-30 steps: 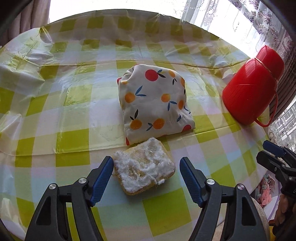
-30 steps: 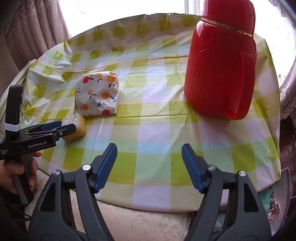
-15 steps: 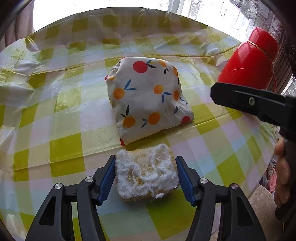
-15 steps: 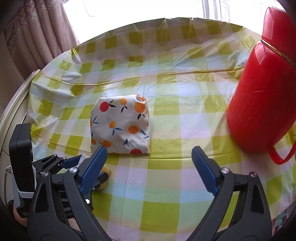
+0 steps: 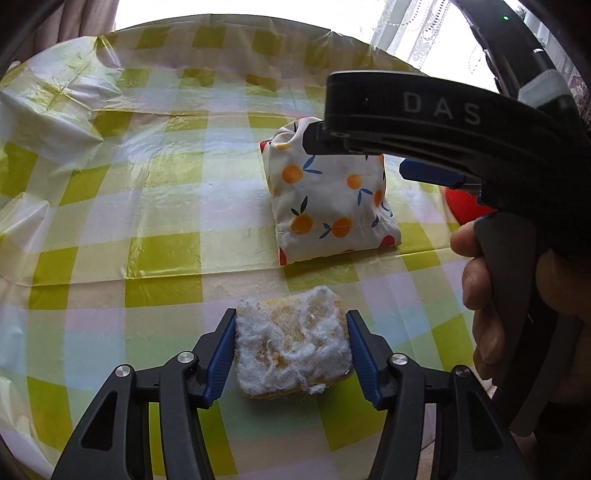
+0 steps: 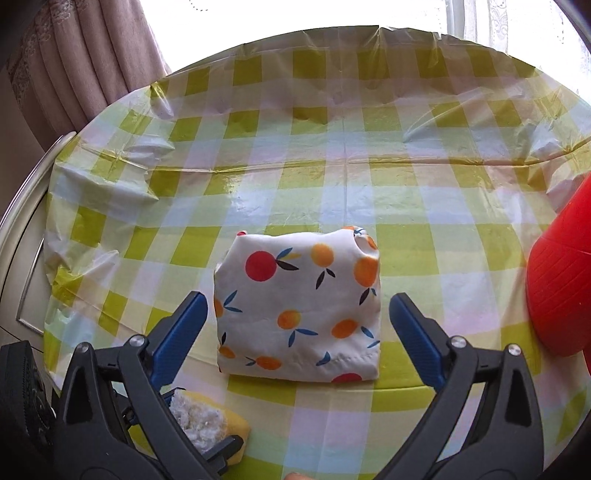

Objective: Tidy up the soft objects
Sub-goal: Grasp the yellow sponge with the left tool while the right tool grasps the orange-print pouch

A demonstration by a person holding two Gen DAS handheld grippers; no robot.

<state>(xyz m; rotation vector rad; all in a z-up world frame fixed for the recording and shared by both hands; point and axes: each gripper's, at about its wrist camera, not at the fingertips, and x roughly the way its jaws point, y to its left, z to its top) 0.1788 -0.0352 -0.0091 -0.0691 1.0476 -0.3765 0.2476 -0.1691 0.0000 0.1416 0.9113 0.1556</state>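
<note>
on the green-checked tablecloth (image 6: 332, 184), fruit-print pouch (image 6: 299, 306), sponge (image 5: 291, 350), curtain (image 6: 92, 55) behind

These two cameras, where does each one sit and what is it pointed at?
Left wrist: on the left claw, looking down at the sponge its blue fingers pinch; a hand shows.
Right wrist: on the right claw, open around the fruit-print pouch.
Both share pouch, sponge, checked tablecloth and red jug.

Daylight is flooding in from the window (image 6: 295, 14), blowing out; tablecloth (image 6: 236, 184) is glaring; fisheye edges are bending.
</note>
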